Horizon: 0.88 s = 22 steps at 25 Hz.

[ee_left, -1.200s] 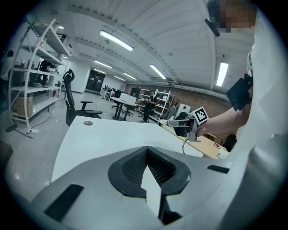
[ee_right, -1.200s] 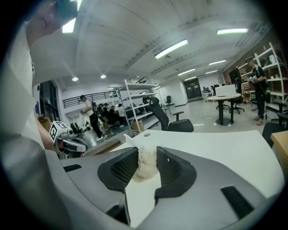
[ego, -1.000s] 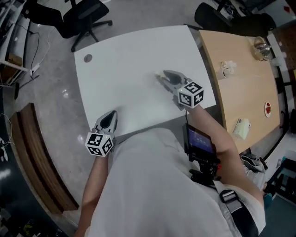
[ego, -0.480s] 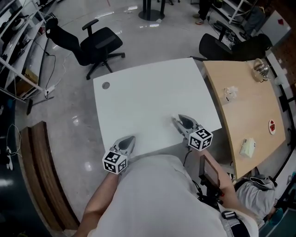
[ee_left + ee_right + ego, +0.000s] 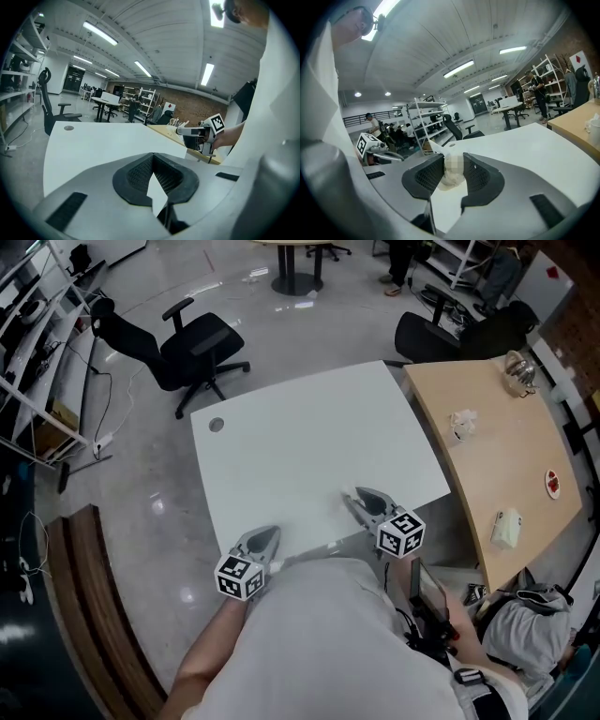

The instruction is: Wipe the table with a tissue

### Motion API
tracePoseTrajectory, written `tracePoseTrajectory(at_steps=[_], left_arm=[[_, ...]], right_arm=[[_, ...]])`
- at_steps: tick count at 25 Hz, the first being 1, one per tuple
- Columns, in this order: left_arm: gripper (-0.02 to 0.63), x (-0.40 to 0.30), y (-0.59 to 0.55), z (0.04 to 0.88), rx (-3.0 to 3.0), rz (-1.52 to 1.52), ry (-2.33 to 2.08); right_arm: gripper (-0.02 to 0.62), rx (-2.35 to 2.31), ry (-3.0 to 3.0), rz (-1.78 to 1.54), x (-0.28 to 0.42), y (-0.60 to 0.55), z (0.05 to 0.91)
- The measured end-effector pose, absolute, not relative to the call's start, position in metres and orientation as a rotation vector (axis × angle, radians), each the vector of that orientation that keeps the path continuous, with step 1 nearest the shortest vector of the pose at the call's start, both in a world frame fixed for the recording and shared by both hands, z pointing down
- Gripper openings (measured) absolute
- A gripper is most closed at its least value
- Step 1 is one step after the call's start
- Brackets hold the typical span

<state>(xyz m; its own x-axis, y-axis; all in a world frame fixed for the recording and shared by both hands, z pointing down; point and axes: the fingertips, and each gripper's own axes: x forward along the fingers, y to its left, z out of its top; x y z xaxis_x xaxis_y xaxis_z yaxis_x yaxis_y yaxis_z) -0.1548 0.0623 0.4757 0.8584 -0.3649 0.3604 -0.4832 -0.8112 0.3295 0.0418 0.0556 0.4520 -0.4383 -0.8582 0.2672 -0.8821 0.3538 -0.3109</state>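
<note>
The white tabletop [image 5: 300, 446] stood on a glossy grey floor [image 5: 141, 474], bare except for a small round grey cap [image 5: 217, 425] set in its surface near the far left corner. Just beside it on the right, a wooden tabletop [image 5: 487, 465] carried a crumpled white wad [image 5: 461, 423], a shiny vessel [image 5: 517, 371], a small red-and-white disc [image 5: 552, 485] and a pale packet [image 5: 507, 528].
</note>
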Motion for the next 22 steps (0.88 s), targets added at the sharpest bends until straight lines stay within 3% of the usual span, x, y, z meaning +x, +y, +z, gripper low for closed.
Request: tracePoseTrajectory(at_steps=[22], left_arm=[[0.005, -0.182, 0.052, 0.473, 2.619, 0.330, -0.709]], right_arm=[[0.120, 1.578, -2.562, 0.591, 0.009, 0.042, 0.450]])
